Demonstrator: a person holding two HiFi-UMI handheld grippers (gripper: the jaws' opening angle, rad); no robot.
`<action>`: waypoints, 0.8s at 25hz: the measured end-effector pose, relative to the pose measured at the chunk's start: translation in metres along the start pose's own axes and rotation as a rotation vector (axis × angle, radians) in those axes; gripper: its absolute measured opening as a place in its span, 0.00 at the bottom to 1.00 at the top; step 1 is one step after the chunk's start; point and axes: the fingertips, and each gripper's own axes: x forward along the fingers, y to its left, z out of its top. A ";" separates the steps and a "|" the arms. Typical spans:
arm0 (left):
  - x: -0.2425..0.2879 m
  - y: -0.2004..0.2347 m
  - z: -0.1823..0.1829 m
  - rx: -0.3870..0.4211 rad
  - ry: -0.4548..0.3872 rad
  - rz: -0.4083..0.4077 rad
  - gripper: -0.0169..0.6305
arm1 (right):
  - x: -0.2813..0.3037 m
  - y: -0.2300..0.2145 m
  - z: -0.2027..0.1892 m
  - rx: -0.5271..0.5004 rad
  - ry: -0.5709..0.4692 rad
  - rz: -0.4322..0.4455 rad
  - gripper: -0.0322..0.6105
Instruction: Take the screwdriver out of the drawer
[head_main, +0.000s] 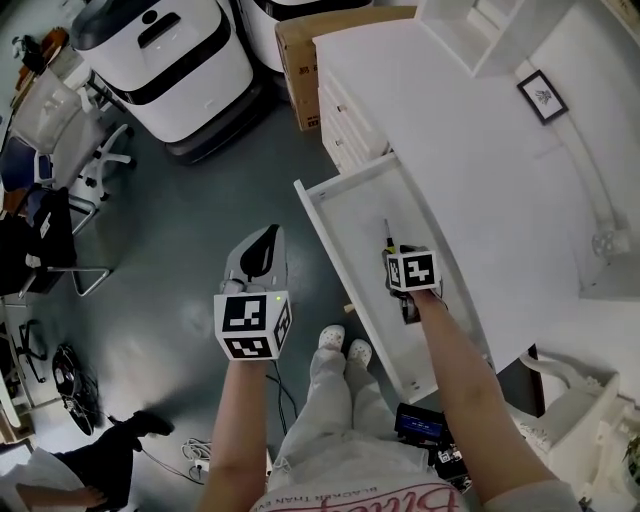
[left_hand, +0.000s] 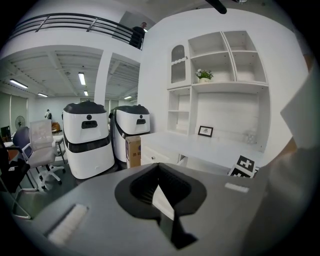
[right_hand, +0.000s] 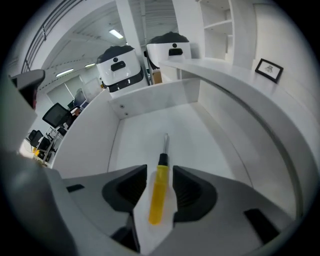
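Near left, over the floor: left gripper, jaws together, empty, parked clear of the work. Farther right, down inside the open white drawer: right gripper, jaws apart astride the yellow screwdriver handle, apparently lined up to clamp, not yet pressing.

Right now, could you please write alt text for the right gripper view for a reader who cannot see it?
A yellow-handled screwdriver lies on the floor of an open white drawer, its tip pointing away. The right gripper straddles the handle, one jaw on each side, with slim gaps showing.
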 end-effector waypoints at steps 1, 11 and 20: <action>0.000 0.002 0.000 0.001 0.002 0.001 0.04 | 0.004 0.000 -0.002 0.002 0.013 -0.003 0.31; -0.005 0.008 -0.004 -0.014 0.007 -0.005 0.04 | 0.019 -0.007 -0.013 0.029 0.066 -0.088 0.18; -0.014 0.007 0.008 -0.004 -0.020 -0.017 0.04 | 0.004 -0.003 -0.002 -0.017 0.069 -0.082 0.18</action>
